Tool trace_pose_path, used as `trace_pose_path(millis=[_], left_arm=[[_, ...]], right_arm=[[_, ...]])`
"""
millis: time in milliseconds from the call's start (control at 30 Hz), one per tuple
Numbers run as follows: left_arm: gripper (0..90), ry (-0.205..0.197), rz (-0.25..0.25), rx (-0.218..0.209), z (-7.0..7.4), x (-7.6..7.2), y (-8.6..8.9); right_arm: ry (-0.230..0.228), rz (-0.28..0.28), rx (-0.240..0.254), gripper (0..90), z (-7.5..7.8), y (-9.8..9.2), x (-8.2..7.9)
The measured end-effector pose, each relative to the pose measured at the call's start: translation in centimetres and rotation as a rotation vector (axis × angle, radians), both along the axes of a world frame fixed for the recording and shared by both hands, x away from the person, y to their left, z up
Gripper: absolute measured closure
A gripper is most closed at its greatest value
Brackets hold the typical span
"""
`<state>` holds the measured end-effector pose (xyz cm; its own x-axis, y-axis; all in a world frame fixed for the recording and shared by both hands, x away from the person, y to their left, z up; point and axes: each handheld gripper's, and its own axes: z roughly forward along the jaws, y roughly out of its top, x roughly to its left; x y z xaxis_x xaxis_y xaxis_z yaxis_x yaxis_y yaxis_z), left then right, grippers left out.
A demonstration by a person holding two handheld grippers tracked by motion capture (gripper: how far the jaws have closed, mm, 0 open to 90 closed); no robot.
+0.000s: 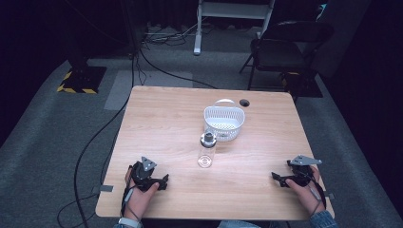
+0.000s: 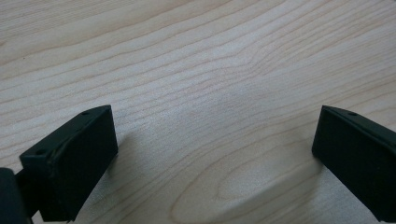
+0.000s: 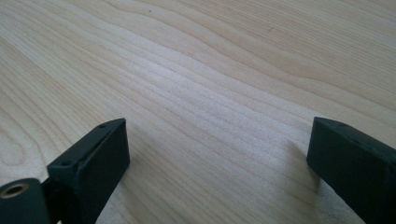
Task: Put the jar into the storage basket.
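left gripper (image 1: 164, 181) released, near-left on surface (image 1: 157, 118) | right gripper (image 1: 277, 178) released, near-right | bottle (image 1: 206, 150) upright mid-surface, just near of basket (image 1: 224, 122) | risk: tall clear bottle may tip if a jaw clips it

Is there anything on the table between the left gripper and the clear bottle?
No. In the high view, bare wood lies between the left gripper and the bottle. The white basket sits beyond the bottle.

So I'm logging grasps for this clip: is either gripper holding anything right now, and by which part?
Nothing is held. The left gripper and right gripper rest on the table with jaws open, apart from the bottle and basket.
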<state>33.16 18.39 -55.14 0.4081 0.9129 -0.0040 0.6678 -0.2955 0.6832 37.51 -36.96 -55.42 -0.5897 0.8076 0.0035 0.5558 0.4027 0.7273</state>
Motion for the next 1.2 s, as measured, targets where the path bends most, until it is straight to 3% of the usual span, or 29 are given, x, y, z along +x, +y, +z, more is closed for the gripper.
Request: trace_pose_path(millis=[567,833,967,1200], left_arm=[[3.1,0.002,0.003,0.005,0.3,0.1,-0.3],[2.7,-0.037,-0.013,-0.001,2.1,-0.2,-1.0],[2.9,-0.04,-0.026,0.023,3.0,-0.5,-1.5],[2.9,-0.068,-0.038,-0.008,4.5,-0.5,-2.1]], right_arm=[[-0.001,0.001,0.0,5.7,0.0,0.0,0.0],[-0.001,0.0,0.001,5.6,0.0,0.0,0.0],[0.0,0.001,0.001,5.7,0.0,0.0,0.0],[-0.001,0.001,0.001,5.7,0.0,0.0,0.0]])
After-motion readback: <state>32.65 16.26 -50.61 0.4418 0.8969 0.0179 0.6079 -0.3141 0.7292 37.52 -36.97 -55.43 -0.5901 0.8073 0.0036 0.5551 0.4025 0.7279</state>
